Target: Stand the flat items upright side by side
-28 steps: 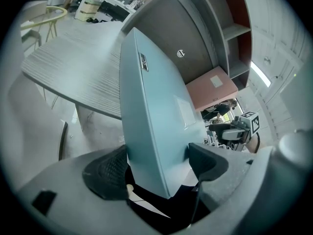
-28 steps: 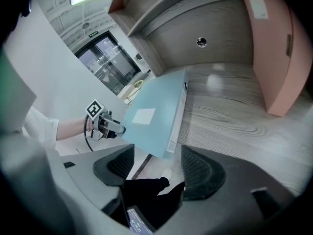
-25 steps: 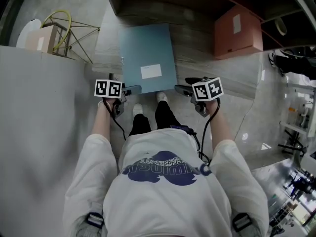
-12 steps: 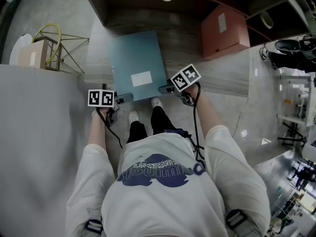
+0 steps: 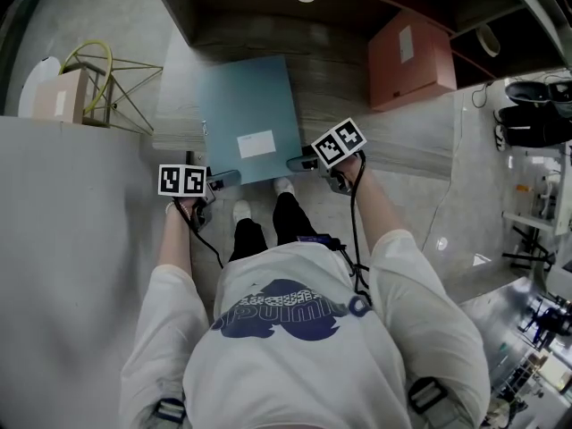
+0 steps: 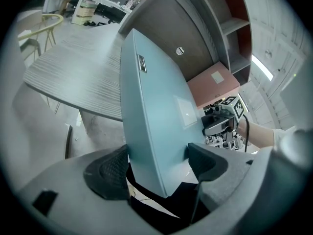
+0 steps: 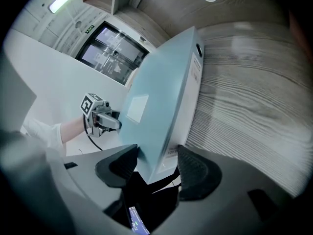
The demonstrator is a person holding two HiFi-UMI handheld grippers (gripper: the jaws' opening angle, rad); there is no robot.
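Edges and clearance. Well out to the left of the left jaws, a yellow wire-frame stand [image 5: 107, 83] and a cardboard box [image 5: 58, 96] are standing off the table's left end, on the floor side.

The left gripper [image 6: 157, 153] is closing on the near left corner of the blue folder [image 5: 248, 114]. The corner is sitting between its jaws, with both pads lying against the folder's faces. A narrow strip of bare wood grain is showing to the left of these jaws.

The folder is lying cover-up on the table [image 5: 357, 123], and its near edge is jutting past the table's near edge toward the person. Beyond both pairs of jaws, its far edge is stopping short of the dark back panel [image 5: 268, 12], leaving a band of bare tabletop there.

The right gripper [image 7: 157, 155] is straddling the near right corner. Its jaws have just been closing and are now gripping the folder's thickness.

To the right of the right jaws, open tabletop is running as far as a salmon box [image 5: 416, 56], which is resting well apart from the folder.

Labels and writing. Each gripper is carrying a cube of black-and-white square markers [image 5: 183, 180]. A white rectangular label [image 5: 256, 144] is sitting on the folder's cover just beyond the jaws, its print too small to read. A small spine label [image 7: 196, 67] is likewise illegible. The salmon box is bearing a blank-looking white label [image 5: 407, 43].
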